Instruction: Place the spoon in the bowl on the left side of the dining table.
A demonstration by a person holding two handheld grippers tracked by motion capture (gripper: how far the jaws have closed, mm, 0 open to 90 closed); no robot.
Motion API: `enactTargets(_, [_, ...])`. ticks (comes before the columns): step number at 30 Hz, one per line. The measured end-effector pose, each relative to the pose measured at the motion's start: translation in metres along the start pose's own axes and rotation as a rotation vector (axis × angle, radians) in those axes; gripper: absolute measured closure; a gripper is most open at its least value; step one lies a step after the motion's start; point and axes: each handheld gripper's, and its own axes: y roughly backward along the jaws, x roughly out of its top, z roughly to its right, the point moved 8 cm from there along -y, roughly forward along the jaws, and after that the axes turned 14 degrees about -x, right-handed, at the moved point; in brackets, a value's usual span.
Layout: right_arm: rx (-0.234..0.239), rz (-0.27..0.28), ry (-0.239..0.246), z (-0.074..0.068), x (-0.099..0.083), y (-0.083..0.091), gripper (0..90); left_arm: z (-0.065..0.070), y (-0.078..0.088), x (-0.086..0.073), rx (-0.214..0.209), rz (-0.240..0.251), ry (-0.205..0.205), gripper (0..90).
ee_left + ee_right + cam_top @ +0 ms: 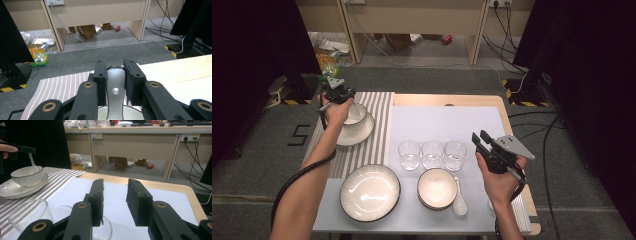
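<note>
The left gripper [115, 75] grips a white spoon [115, 92] by its handle, its scoop down inside the bowl [355, 116] on the striped mat. The right gripper [480, 137] hangs wide and bare right of the glasses [432, 154].

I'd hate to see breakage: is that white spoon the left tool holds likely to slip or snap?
The spoon looks glazed and glossy, so probably slippery between the flat pads. It seems ceramic: stiff, likely chipping if dropped into the bowl.

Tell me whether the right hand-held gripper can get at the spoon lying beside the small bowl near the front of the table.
Probably yes. The right hand-held gripper is open and empty, and the spoon lies in the open beside the small bowl, just below and left of that hand, with nothing lying between them.
</note>
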Motion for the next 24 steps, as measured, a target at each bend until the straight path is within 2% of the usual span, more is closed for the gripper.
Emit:
enactTargets(4, [0.000,-0.007,-0.011,0.000,-0.001,0.000,66.5,0.000,-0.002,0.001,0.003,-0.004,-0.009,72.7])
enactTargets(7, [-0.002,-0.008,0.004,0.001,-0.002,-0.001,66.5,0.001,-0.005,0.001,0.003,-0.011,-0.014,72.7])
enactTargets(19, [-0.003,-0.012,0.003,0.003,-0.005,-0.003,66.4,0.005,-0.018,0.002,-0.001,-0.024,-0.035,72.7])
enactTargets(22, [-0.003,-0.015,0.000,0.003,-0.005,-0.003,66.5,0.007,-0.021,0.002,0.003,-0.046,-0.042,72.8])
enactTargets(24, [-0.003,-0.015,0.000,0.003,-0.005,-0.003,66.5,0.007,-0.021,0.002,0.009,-0.063,-0.028,72.8])
